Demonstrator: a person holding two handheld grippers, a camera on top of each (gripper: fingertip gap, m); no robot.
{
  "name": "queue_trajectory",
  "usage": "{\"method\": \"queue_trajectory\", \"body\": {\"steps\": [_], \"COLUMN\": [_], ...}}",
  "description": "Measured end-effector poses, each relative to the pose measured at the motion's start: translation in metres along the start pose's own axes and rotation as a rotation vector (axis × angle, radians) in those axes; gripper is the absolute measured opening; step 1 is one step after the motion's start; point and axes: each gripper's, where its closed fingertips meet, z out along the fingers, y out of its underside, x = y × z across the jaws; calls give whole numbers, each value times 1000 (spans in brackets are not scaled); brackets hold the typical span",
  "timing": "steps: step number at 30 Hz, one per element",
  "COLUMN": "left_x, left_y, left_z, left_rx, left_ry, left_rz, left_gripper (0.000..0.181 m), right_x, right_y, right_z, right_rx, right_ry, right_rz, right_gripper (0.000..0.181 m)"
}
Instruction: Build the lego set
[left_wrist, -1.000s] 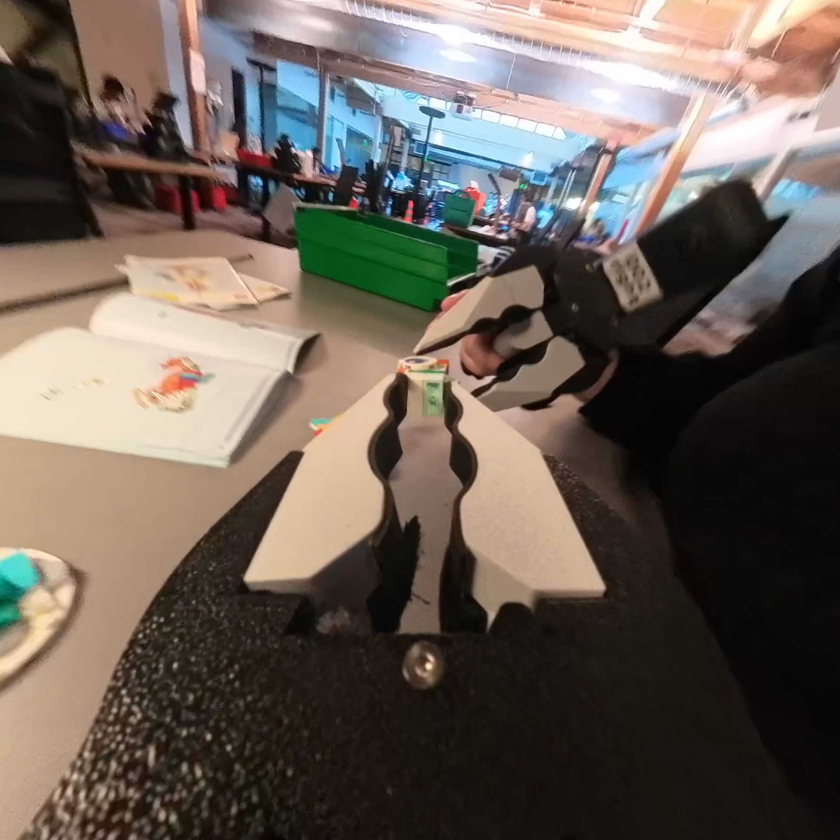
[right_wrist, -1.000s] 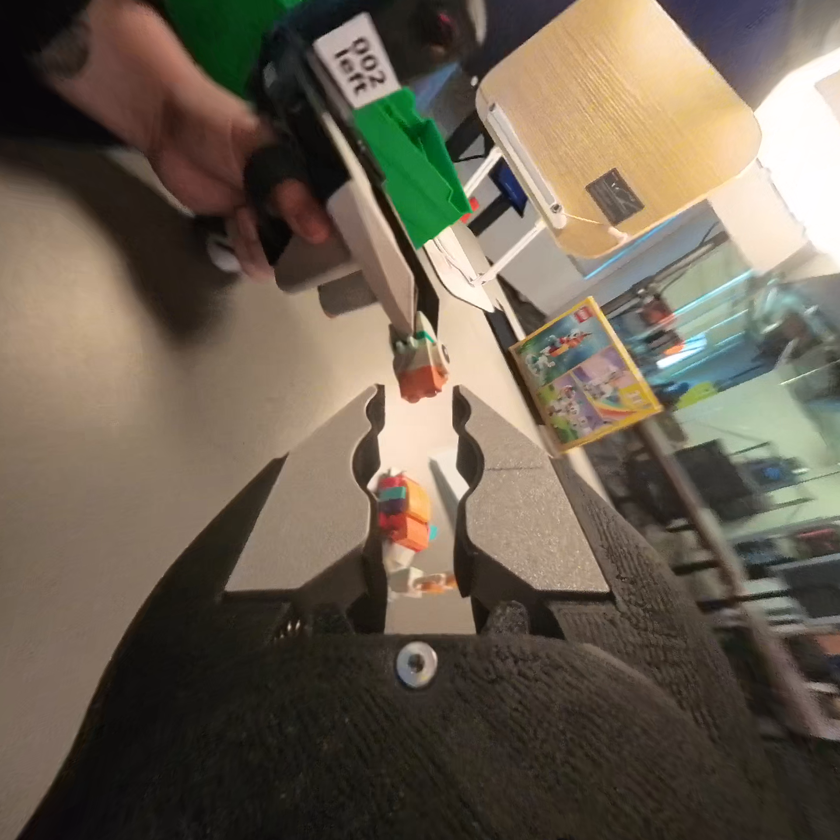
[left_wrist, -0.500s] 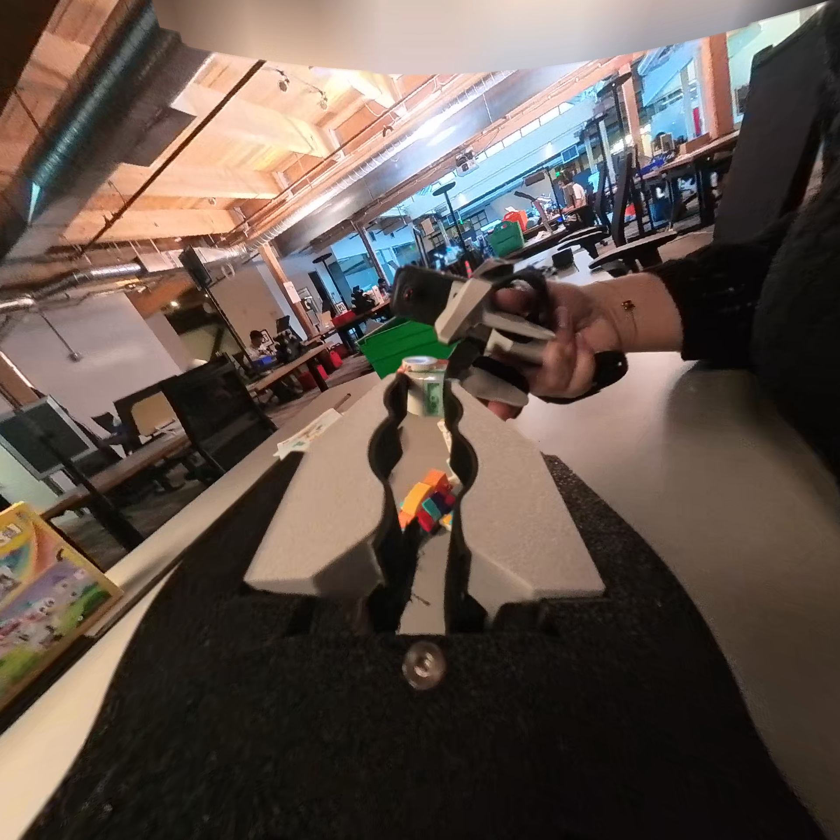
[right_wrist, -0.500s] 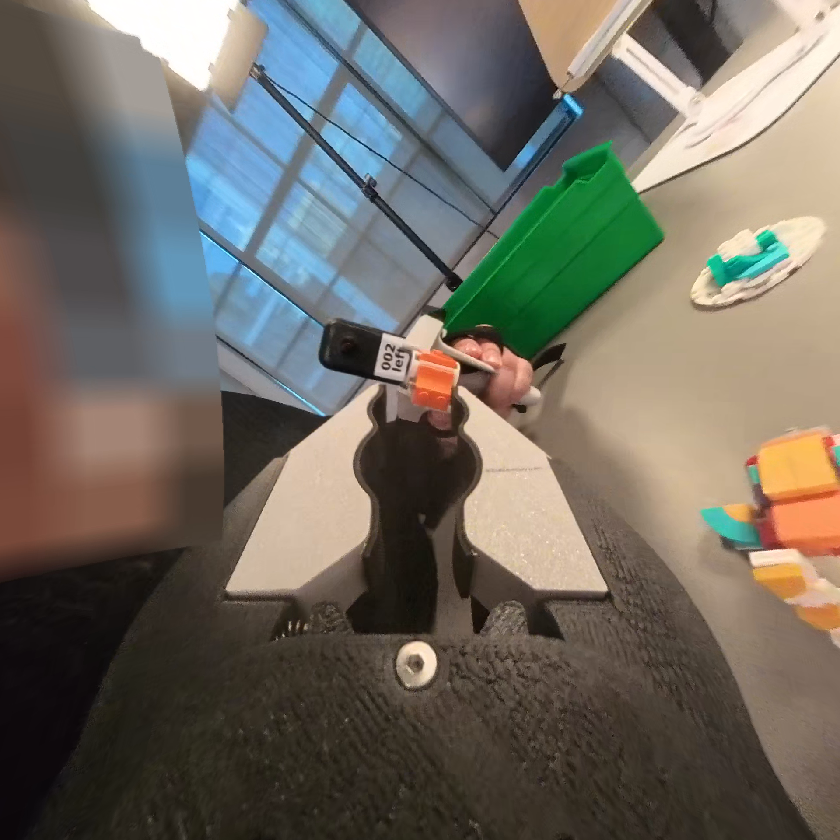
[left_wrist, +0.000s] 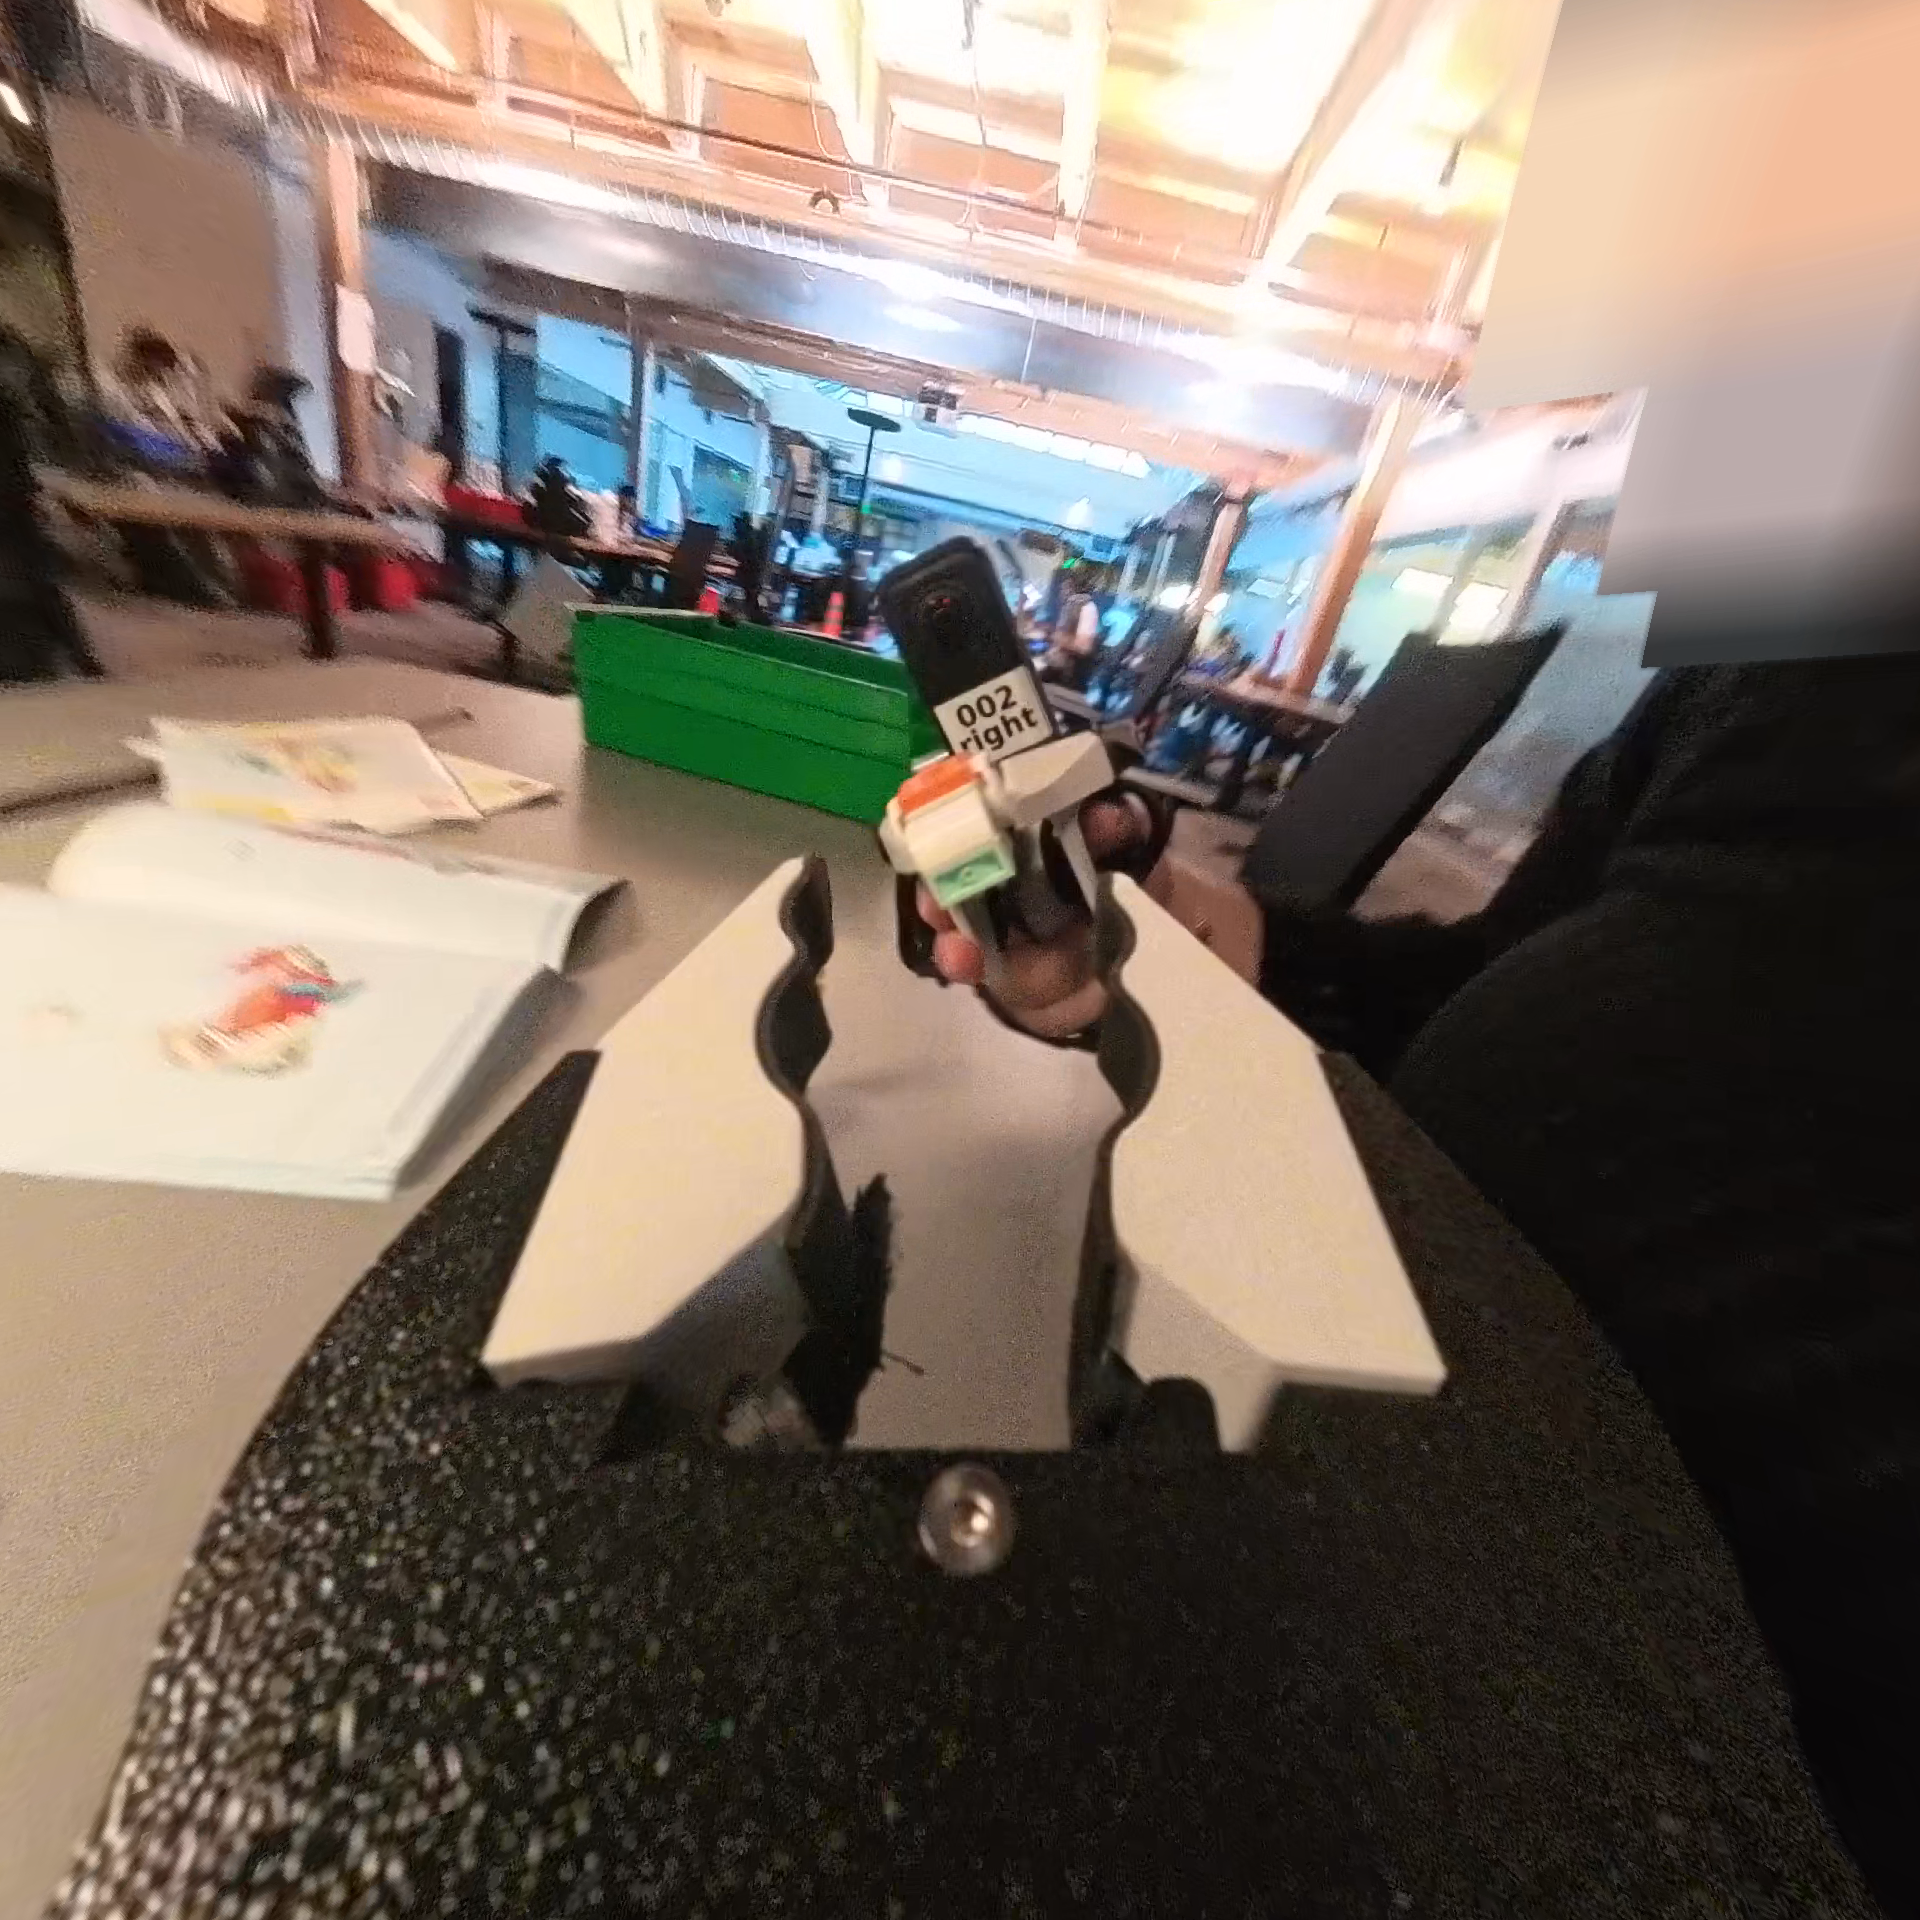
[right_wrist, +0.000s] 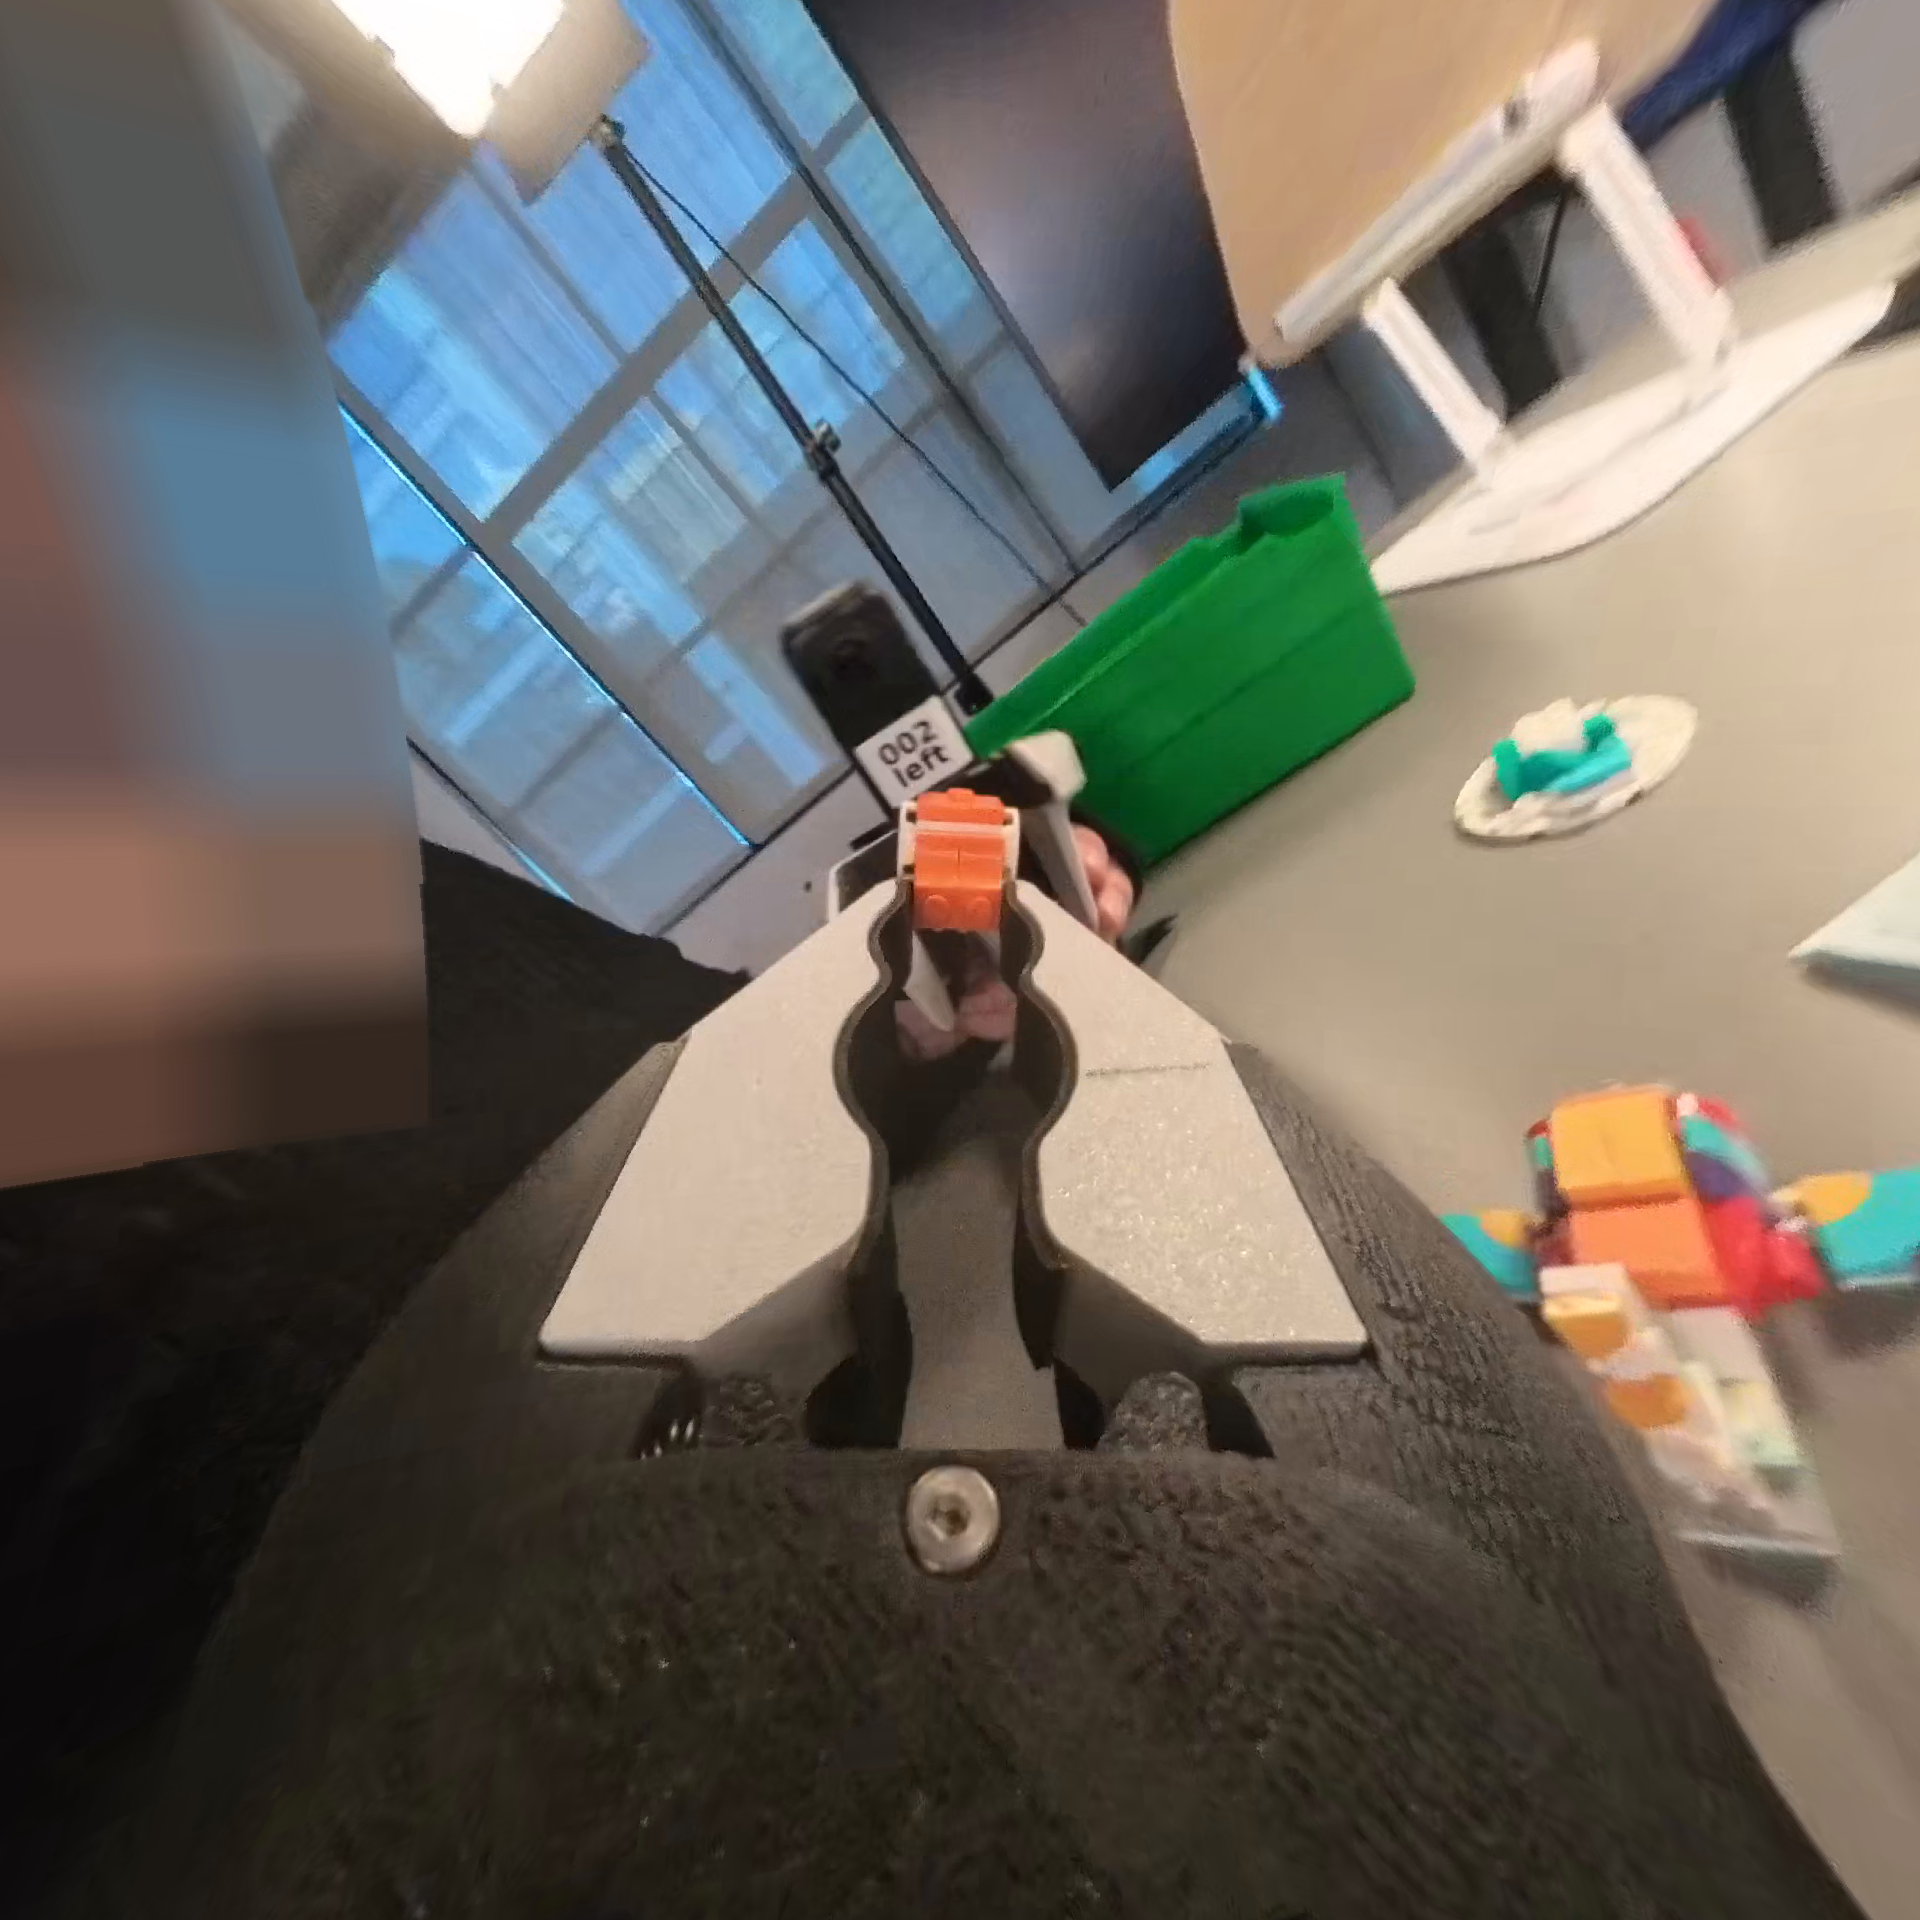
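Observation:
A small lego sub-assembly of orange, white and pale green bricks is held up in the air between the two grippers. My right gripper is shut on it at the fingertips. In the left wrist view the same piece sits in the right gripper's tips, just beyond my left gripper. My left gripper is open and empty, its fingers spread to either side of the piece. A larger orange, teal and red lego build lies on the grey table at the right.
A green bin stands at the back of the table. An open instruction booklet lies at the left. A paper plate holds teal pieces. A person's dark sleeve fills the right side. The grippers are tip to tip, or close to it.
The left gripper held the small sub-assembly; the right gripper closed on it. The left gripper has now opened and let go, so the piece sits in the right gripper.

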Motion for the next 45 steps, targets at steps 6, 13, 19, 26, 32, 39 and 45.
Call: {"method": "queue_trajectory", "body": {"steps": [6,13,19,26,32,39,45], "left_x": [1,4,9,7,10,11,14], "left_y": [6,10,12,25,28,28,27], "left_z": [2,4,3,5,6,6,6], "left_rx": [-10,-25,-77,-155,-171,-166,-155], "left_ry": [76,67,107,70,78,90,109], "left_rz": [-183,-148,-153,-62,-35,-42,-52], "left_gripper": [34,26,14,14,14,14,14], "right_x": [-6,-7,-7,-7,-7,-7,-10], "right_y": [-3,11,14,14,16,19,20], "right_z": [-5,1,2,5,3,1,2], "right_rx": [12,-51,-51,-50,-62,-86,-83], "right_ry": [35,37,41,46,53,47,35], "right_rz": [-278,-375,-395,-421,-450,-448,-449], "right_gripper": [14,14,15,31,21,22,21]}}
